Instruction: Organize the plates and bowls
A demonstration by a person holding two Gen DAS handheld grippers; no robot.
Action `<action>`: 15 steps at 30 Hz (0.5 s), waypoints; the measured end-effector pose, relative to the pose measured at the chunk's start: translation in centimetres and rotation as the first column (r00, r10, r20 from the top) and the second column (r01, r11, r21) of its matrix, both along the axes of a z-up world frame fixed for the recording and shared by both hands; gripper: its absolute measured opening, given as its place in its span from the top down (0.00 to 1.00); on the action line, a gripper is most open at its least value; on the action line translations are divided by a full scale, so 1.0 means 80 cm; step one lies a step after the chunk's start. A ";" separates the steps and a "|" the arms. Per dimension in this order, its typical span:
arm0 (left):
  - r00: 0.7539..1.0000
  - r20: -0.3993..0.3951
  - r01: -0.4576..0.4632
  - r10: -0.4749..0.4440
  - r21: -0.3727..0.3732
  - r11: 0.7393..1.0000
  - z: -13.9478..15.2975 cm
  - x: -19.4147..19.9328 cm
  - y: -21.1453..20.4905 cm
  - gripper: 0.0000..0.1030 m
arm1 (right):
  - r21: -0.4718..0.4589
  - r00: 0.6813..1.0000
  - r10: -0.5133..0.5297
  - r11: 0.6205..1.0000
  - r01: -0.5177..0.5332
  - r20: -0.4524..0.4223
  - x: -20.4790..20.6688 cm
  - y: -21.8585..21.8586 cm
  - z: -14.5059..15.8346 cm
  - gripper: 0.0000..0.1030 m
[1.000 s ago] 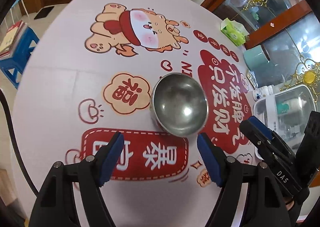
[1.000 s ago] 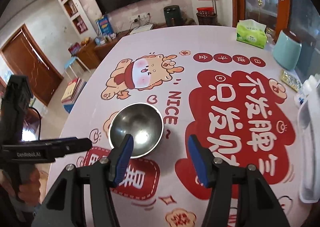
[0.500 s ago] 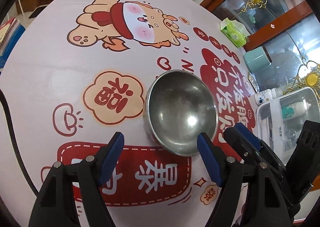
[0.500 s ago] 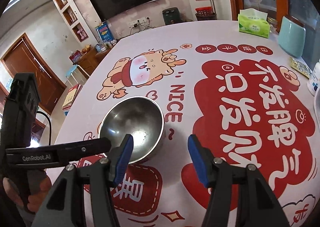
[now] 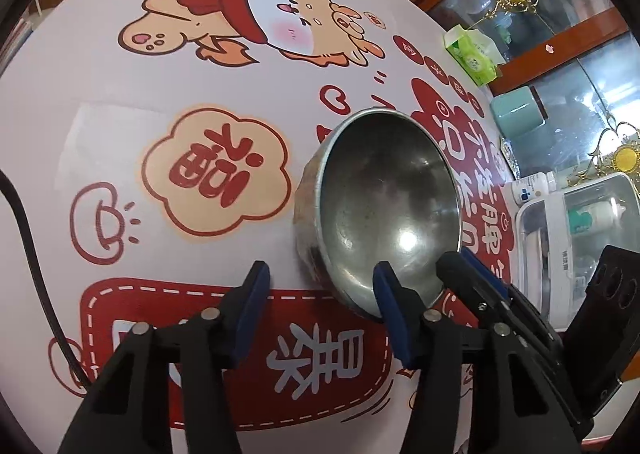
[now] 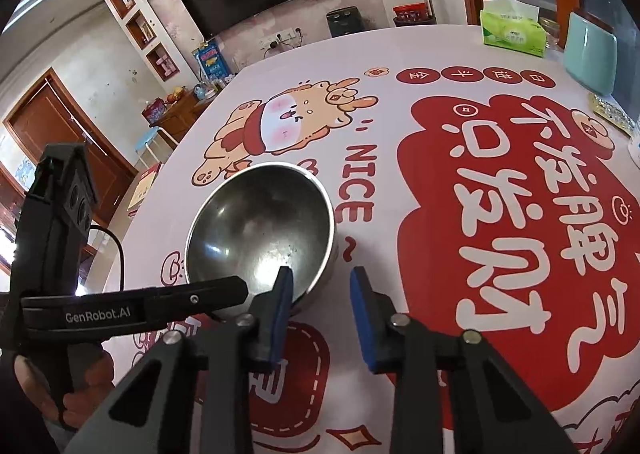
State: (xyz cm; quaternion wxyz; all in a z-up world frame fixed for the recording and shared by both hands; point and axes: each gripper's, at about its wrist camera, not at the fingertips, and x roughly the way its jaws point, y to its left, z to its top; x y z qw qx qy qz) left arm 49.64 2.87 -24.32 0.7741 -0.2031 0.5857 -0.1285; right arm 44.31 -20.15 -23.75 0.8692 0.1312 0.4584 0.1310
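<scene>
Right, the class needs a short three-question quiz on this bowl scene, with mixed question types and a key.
1. True or false: the steel bowl lies upside down.
2. Which stands near the table's far edge? A green tissue pack; B red kettle; C plate stack.
3. Fill in: the right gripper's fingers straddle the bowl's ____.
Key: 1 false, it sits upright. 2 A. 3 rim; its jaws have just been closing, with the rim between them and the pads not yet pressing.
</scene>
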 end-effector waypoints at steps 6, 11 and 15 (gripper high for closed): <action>1.000 -0.011 0.008 -0.009 -0.050 0.999 -0.005 -0.003 -0.004 0.74 | 0.003 1.000 0.017 1.000 -0.017 -0.007 -0.007 0.006 -0.002 0.83; 1.000 -0.023 0.006 -0.007 -0.045 0.999 -0.008 -0.008 -0.004 0.79 | -0.001 1.000 0.019 1.000 -0.019 -0.014 -0.012 0.006 -0.004 0.86; 0.999 -0.042 0.001 -0.003 -0.047 0.999 -0.011 -0.013 -0.001 0.83 | -0.004 1.000 0.021 1.000 -0.021 -0.022 -0.018 0.005 -0.003 0.89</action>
